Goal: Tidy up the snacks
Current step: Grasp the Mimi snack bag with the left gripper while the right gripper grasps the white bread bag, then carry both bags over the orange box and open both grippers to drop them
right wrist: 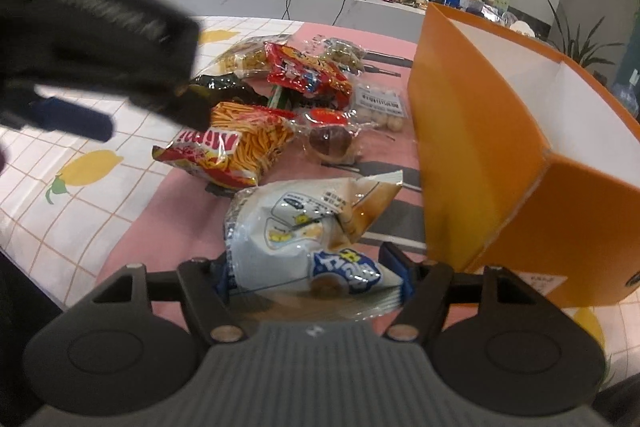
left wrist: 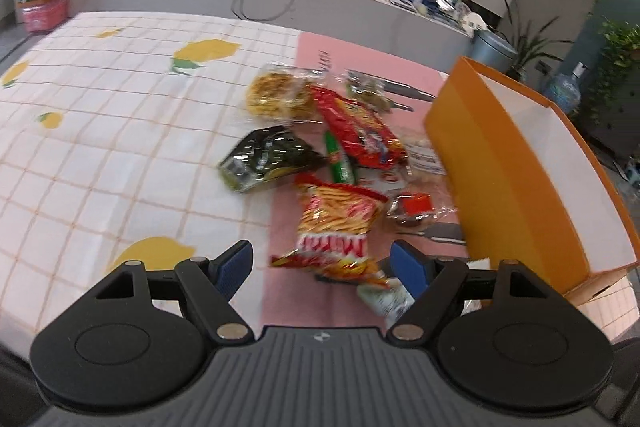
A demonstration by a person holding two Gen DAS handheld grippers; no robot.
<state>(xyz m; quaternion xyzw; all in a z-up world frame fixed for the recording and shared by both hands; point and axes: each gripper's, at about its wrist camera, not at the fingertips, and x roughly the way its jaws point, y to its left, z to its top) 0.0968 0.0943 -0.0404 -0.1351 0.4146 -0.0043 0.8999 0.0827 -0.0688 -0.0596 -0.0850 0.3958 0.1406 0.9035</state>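
A pile of snack packets lies on a pink mat (left wrist: 288, 227). An orange box (left wrist: 520, 163) with a white inside stands open at the right; it also shows in the right wrist view (right wrist: 480, 131). My left gripper (left wrist: 322, 263) is open, just above the near end of a red-and-yellow stick-snack bag (left wrist: 336, 223). My right gripper (right wrist: 314, 275) has its fingers on both sides of a white-and-blue snack bag (right wrist: 296, 231), near the box's corner. The left gripper's body (right wrist: 100, 39) shows blurred at the upper left of the right wrist view.
A red noodle packet (left wrist: 360, 131), a dark green packet (left wrist: 268, 159), a green stick (left wrist: 340, 159), a clear bag of yellow snacks (left wrist: 276, 95) and a small cake in clear wrap (right wrist: 332, 143) lie on the mat. A lemon-print cloth (left wrist: 120, 131) covers the table at left.
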